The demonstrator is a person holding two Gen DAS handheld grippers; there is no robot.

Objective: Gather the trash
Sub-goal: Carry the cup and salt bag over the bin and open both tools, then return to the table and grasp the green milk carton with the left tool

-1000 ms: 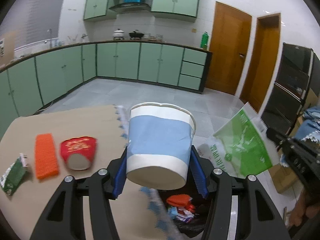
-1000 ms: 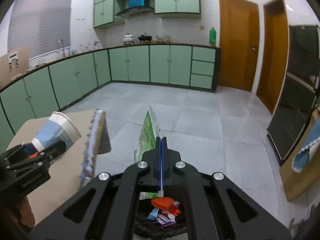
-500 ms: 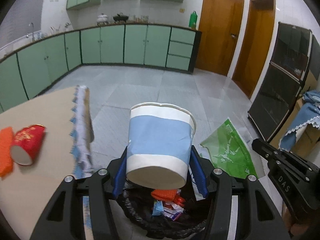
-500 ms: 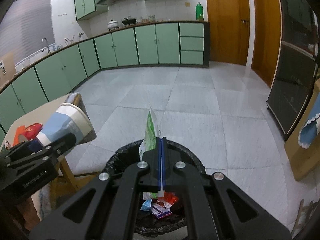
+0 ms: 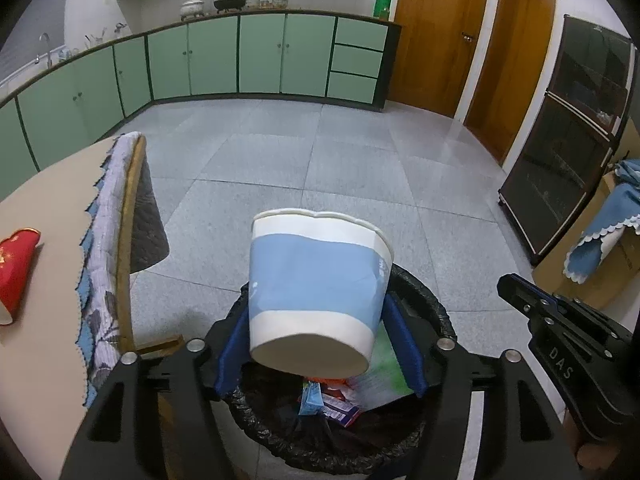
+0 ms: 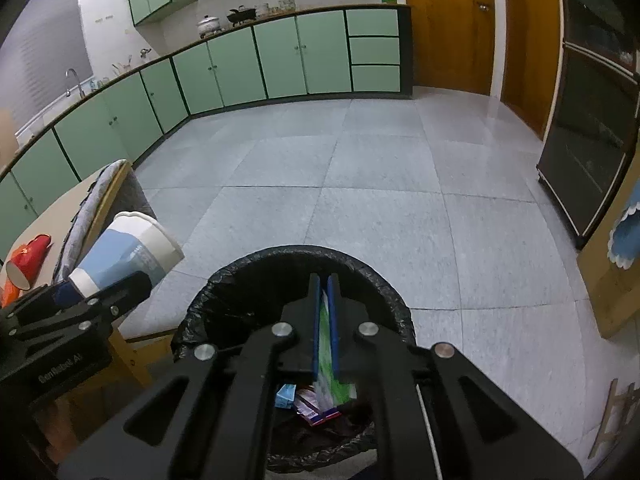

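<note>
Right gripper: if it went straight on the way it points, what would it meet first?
Probably the trash inside the black bin; the right gripper points down into its mouth, though depth is unclear.

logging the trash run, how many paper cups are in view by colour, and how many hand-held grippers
blue and white paper cup: 1
red paper cup: 1
hand-held grippers: 2, left hand-held gripper and right hand-held gripper
total: 4
</note>
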